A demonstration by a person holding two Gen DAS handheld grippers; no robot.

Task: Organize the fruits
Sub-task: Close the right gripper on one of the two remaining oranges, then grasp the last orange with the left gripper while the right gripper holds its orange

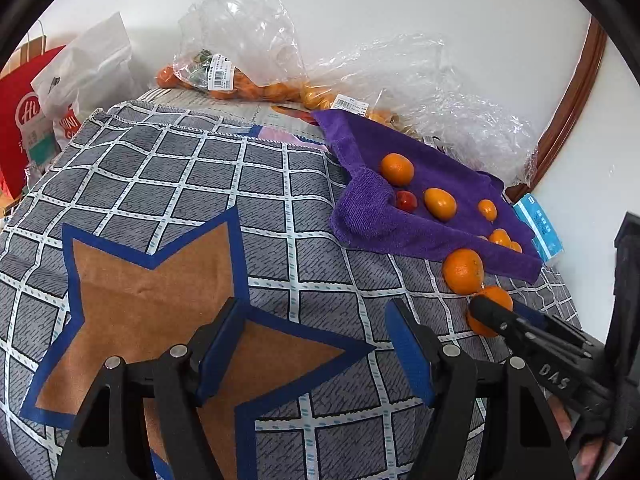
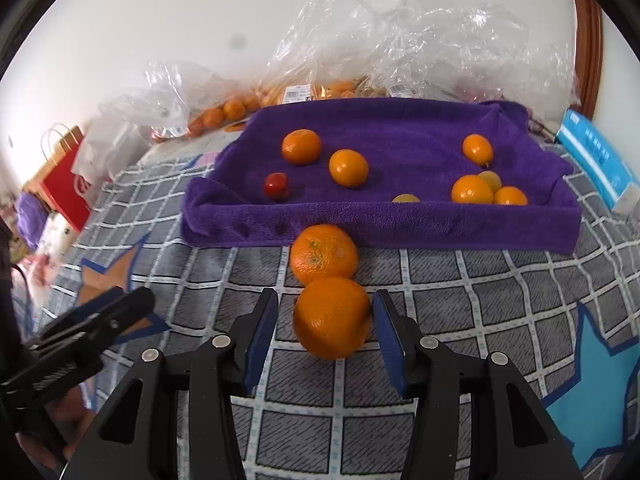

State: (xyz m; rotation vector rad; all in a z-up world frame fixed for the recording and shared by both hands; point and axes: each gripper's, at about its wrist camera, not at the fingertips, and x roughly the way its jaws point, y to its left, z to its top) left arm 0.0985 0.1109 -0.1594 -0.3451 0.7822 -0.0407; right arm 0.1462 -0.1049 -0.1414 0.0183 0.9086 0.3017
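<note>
Several fruits are already gathered on the purple towel (image 2: 400,140) ahead of the right gripper (image 2: 325,320): a handful of oranges and one small red fruit (image 2: 276,185). Two oranges are left outside it on the checked cloth (image 2: 480,280). The far orange (image 2: 323,254) lies touching the towel's front fold. The near orange (image 2: 332,317) sits between the right gripper's jaws, which are set narrow around it; the right pad appears to touch the peel, while a gap is seen at the left pad, so a firm hold cannot be confirmed. The task is judged well advanced, with these two fruits still to be moved, and possibly more from the bags (image 2: 400,40) beyond the towel, where further oranges are seen through clear plastic.

The left gripper (image 1: 316,348) is held moderately wide and empty over an orange star printed on the cloth, to the left of the right gripper.

The surface is a soft, slightly rumpled grey cloth with white grid lines. A white wall stands behind, a red paper bag (image 1: 20,120) far left, a blue box (image 2: 596,160) to the right of the towel.
</note>
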